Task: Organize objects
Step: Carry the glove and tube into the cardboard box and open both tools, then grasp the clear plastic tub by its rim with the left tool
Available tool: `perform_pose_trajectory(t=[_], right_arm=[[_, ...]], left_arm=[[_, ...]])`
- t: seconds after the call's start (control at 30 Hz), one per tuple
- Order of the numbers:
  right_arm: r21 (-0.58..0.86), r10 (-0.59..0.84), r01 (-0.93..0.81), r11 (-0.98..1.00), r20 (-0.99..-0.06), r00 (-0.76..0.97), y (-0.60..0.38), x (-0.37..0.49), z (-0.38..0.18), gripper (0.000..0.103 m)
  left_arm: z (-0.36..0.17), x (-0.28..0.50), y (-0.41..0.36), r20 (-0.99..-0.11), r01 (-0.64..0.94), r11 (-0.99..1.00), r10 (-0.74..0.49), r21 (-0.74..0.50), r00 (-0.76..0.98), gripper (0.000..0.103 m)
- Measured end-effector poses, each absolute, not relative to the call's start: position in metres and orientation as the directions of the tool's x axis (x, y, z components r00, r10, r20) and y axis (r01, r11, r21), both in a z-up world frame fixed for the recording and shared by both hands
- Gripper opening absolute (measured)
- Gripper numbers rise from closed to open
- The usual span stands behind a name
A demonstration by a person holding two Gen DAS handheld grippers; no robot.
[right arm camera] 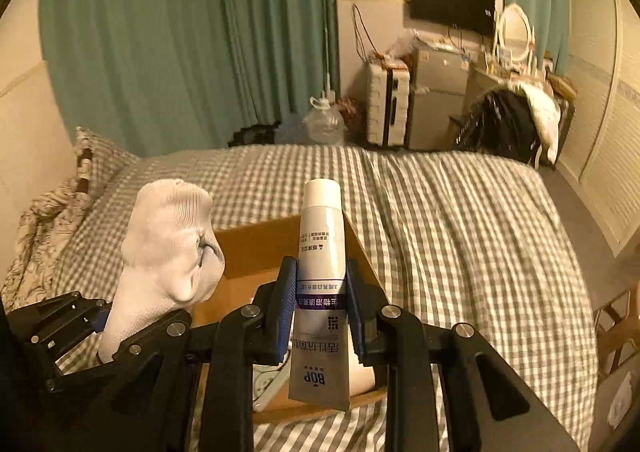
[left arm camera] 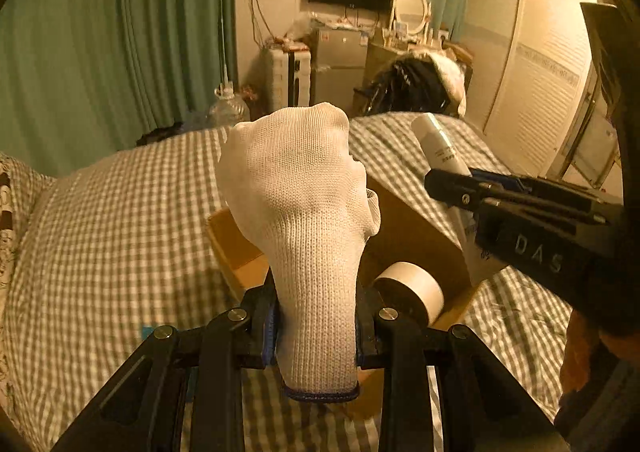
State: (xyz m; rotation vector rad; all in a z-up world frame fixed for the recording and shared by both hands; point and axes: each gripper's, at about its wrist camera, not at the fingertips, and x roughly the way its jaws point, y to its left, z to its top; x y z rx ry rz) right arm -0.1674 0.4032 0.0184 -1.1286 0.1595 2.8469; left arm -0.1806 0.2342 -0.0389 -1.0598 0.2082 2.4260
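My left gripper [left arm camera: 316, 326] is shut on a white knitted glove [left arm camera: 300, 212], held upright above an open cardboard box [left arm camera: 416, 228] on the bed. My right gripper [right arm camera: 320, 308] is shut on a white toothpaste tube [right arm camera: 320, 248], cap pointing up, above the same box [right arm camera: 256, 248]. In the left wrist view the right gripper [left arm camera: 448, 184] comes in from the right with the tube [left arm camera: 436, 144]. In the right wrist view the left gripper [right arm camera: 108, 316] holds the glove [right arm camera: 168, 244] at the left. A white cylindrical roll [left arm camera: 412, 292] lies in the box.
The box sits on a grey checked bedspread [right arm camera: 460, 220]. A pillow [right arm camera: 96, 160] lies at the head of the bed. Green curtains [right arm camera: 180, 32], a suitcase [right arm camera: 388, 108], a small fridge [right arm camera: 436, 92] and a chair with clothes [right arm camera: 512, 124] stand beyond the bed.
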Motion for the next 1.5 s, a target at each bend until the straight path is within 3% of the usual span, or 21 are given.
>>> perform_pose_trajectory(t=[0.2, 0.3, 0.33, 0.43, 0.47, 0.67, 0.77, 1.13, 1.27, 1.5], right_arm=[[0.099, 0.022, -0.129, -0.987, -0.708, -0.705, 0.418, -0.185, -0.018, 0.024], [0.116, 0.013, -0.13, -0.985, -0.697, -0.717, 0.423, -0.184, -0.019, 0.024], [0.116, 0.014, -0.13, -0.985, -0.694, -0.72, 0.423, -0.183, -0.017, 0.024], [0.092, 0.047, -0.147, -0.985, -0.675, -0.737, 0.42, -0.176, -0.003, 0.046], [0.088, 0.053, -0.149, -0.985, -0.666, -0.744, 0.417, -0.173, 0.003, 0.048], [0.056, 0.065, -0.126, -0.99, -0.617, -0.784, 0.39, -0.142, 0.052, 0.054], [0.053, 0.056, -0.107, -0.993, -0.585, -0.809, 0.37, -0.121, 0.083, 0.058], [0.037, -0.013, -0.007, -0.999, -0.516, -0.857, 0.293, -0.06, 0.142, 0.074], [0.023, -0.039, 0.032, -0.999, -0.528, -0.848, 0.269, -0.051, 0.136, 0.075], [0.032, -0.088, 0.086, -0.996, -0.596, -0.798, 0.242, -0.075, 0.08, 0.075]], left_arm=[[-0.064, -0.197, 0.251, -0.741, -0.505, -0.862, 0.373, -0.053, -0.558, 0.031], [-0.066, -0.201, 0.248, -0.75, -0.498, -0.866, 0.361, -0.048, -0.555, 0.044], [-0.065, -0.198, 0.246, -0.748, -0.493, -0.869, 0.357, -0.047, -0.559, 0.055], [-0.052, -0.19, 0.233, -0.726, -0.479, -0.877, 0.354, -0.039, -0.59, 0.07], [-0.045, -0.185, 0.227, -0.718, -0.471, -0.882, 0.348, -0.032, -0.603, 0.075], [0.002, -0.164, 0.19, -0.663, -0.423, -0.906, 0.315, 0.003, -0.68, 0.082], [0.028, -0.15, 0.168, -0.63, -0.387, -0.922, 0.305, -0.006, -0.714, 0.095], [0.087, -0.101, 0.07, -0.544, -0.241, -0.971, 0.197, 0.009, -0.816, 0.103], [0.075, -0.099, 0.042, -0.554, -0.188, -0.982, 0.142, 0.028, -0.821, 0.103], [0.006, -0.115, 0.017, -0.63, -0.118, -0.992, 0.064, 0.045, -0.774, 0.103]])
